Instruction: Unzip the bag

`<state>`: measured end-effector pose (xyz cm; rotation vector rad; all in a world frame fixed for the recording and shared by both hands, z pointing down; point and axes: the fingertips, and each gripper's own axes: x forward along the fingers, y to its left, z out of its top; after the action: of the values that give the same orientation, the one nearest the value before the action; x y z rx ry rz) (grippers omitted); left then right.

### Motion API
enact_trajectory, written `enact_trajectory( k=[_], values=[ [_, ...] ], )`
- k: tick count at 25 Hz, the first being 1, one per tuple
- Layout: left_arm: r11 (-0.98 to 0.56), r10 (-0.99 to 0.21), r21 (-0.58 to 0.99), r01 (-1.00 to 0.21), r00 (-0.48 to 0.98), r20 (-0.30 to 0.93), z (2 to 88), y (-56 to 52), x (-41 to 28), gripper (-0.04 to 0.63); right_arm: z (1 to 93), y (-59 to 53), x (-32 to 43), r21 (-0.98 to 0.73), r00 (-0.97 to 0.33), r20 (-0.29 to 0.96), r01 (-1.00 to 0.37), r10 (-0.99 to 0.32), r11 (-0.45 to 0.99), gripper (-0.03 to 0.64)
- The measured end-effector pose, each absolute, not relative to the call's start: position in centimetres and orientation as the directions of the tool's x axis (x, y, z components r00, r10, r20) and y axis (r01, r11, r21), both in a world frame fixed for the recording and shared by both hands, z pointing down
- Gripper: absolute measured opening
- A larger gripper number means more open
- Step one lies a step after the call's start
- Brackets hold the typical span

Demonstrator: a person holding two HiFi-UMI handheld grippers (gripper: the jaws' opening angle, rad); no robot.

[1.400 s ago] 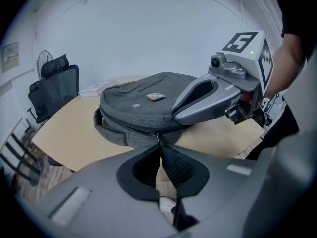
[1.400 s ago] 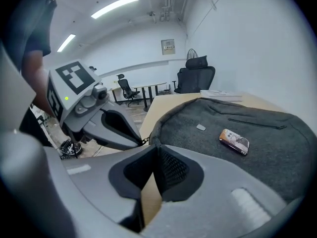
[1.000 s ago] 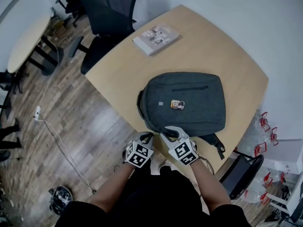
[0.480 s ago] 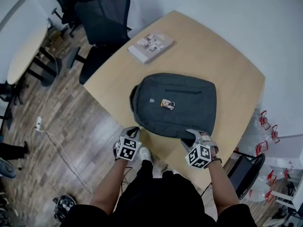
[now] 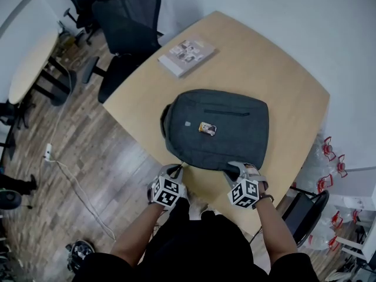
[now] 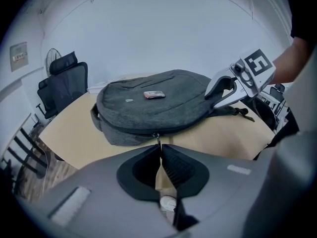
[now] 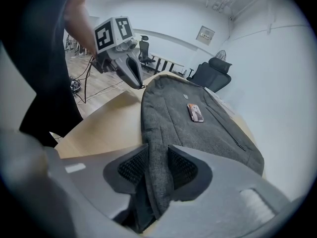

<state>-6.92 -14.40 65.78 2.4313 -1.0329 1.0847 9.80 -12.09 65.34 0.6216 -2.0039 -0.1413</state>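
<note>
A dark grey backpack (image 5: pixel 217 128) lies flat on the wooden table (image 5: pixel 270 57), with a small label (image 5: pixel 207 128) on its front. At the bag's near left edge, my left gripper (image 5: pixel 178 169) is shut on the thin metal zipper pull (image 6: pixel 158 139), which runs into the left gripper (image 6: pixel 159 150) between the pads. My right gripper (image 5: pixel 238 168) is at the near right edge. Its jaws are closing, and the folded fabric rim of the backpack (image 7: pixel 188 118) fills the gap of the right gripper (image 7: pixel 157 155). The zip line looks closed along the near edge.
A book (image 5: pixel 187 54) lies at the table's far left corner. Black office chairs (image 5: pixel 132 16) stand beyond it, and another chair (image 5: pixel 296 213) is at the near right. A second table (image 5: pixel 29 51) is at the left, and a cable (image 5: pixel 70 175) runs over the wood floor.
My right gripper has gone from beside the left one to the bag's near right edge and taken hold of the fabric. The left gripper stays at the zipper pull.
</note>
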Motion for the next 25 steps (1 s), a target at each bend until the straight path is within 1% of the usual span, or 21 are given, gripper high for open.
enact_trajectory(
  k=[6, 15, 20, 25],
  values=[
    [-0.755, -0.407, 0.064, -0.653, 0.543, 0.735, 66.3, -11.9, -2.2, 0.037, 65.2, -12.2, 9.7, 0.350, -0.382, 0.786, -0.375, -0.487, 0.859, 0.126],
    [-0.797, -0.325, 0.141, -0.587, 0.614, 0.719, 66.0, -10.1, 4.2, 0.046, 65.2, -12.1, 9.4, 0.354, -0.392, 0.776, -0.379, -0.495, 0.855, 0.126],
    [-0.817, -0.307, 0.140, -0.559, 0.628, 0.715, 66.0, -9.9, 5.9, 0.046, 65.3, -12.2, 9.4, 0.364, -0.398, 0.767, -0.375, -0.503, 0.853, 0.126],
    [-0.803, -0.336, 0.127, -0.582, 0.619, 0.710, 65.9, -10.0, 5.2, 0.040, 65.1, -12.1, 9.3, 0.381, -0.404, 0.759, -0.361, -0.511, 0.851, 0.134]
  ],
)
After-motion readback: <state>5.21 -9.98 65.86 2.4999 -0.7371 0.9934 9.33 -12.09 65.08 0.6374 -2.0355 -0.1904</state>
